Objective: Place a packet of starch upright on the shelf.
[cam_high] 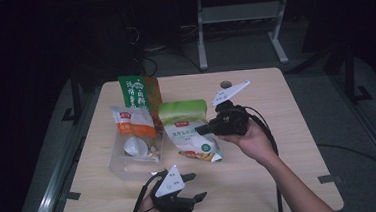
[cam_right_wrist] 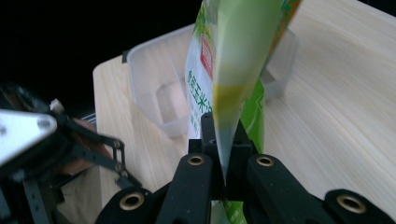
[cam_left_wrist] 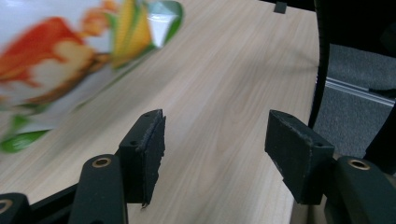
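Lifting a green-and-white pouch (cam_high: 190, 131) by its edge, the right tongs (cam_high: 202, 129) are pinched tight on the film, the pouch hanging just right of the clear plastic bin (cam_high: 122, 163) that already holds an orange pouch (cam_high: 133, 122). A taller green bag (cam_high: 140, 92) stands behind the bin. The left tongs (cam_high: 194, 186) are in front of the bin over bare worktop (cam_high: 280, 169), jaws apart and empty. Likely step: carrying the pouch to the bin. Next, it must clear the bin's wall before release.
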A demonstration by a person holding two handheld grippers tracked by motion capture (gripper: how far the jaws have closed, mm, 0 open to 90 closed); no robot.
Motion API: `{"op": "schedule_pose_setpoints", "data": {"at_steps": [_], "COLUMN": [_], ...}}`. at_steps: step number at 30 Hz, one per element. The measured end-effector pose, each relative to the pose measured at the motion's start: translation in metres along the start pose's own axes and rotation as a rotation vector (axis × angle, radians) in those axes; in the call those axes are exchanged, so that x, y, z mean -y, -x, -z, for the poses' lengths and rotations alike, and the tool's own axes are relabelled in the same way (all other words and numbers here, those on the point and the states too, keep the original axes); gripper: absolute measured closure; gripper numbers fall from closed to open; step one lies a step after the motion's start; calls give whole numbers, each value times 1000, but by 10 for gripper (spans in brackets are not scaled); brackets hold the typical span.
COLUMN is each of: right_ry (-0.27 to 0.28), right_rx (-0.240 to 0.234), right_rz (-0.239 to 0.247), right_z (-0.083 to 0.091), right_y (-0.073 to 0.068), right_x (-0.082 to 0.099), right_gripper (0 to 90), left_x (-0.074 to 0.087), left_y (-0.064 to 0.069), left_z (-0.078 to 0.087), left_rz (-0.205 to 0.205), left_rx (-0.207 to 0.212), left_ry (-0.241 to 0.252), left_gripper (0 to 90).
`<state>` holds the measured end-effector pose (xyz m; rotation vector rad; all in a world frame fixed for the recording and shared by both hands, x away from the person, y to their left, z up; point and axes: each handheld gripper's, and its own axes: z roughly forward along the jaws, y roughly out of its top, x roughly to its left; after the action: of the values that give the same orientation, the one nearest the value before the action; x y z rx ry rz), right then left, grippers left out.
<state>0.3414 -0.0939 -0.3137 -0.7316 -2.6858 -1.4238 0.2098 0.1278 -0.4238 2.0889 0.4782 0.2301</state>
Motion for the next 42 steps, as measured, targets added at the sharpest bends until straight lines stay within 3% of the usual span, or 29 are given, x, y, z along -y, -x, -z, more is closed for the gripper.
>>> {"op": "schedule_pose_setpoints", "data": {"at_steps": [14,17,20,31,42], "right_ry": [-4,-5,-2,13,0], "right_rx": [-56,-74,-84,-122,-165], "right_rz": [90,96,102,138,155], "right_z": [-23,-29,-35,-57,-91], "right_y": [-19,-23,-26,-40,-46], "right_x": [-45,-53,-60,-84,-99], "right_gripper": [898,898,898,898,897], "left_x": [2,3,3,4,6], "left_y": [5,5,4,6,7], "left_z": [1,2,3,4,4], "left_rz": [-11,-6,-31,-21,-14], "left_rx": [-1,0,-2,3,7], "left_ry": [12,18,10,27,34], "left_gripper": [305,299,295,290,285]}}
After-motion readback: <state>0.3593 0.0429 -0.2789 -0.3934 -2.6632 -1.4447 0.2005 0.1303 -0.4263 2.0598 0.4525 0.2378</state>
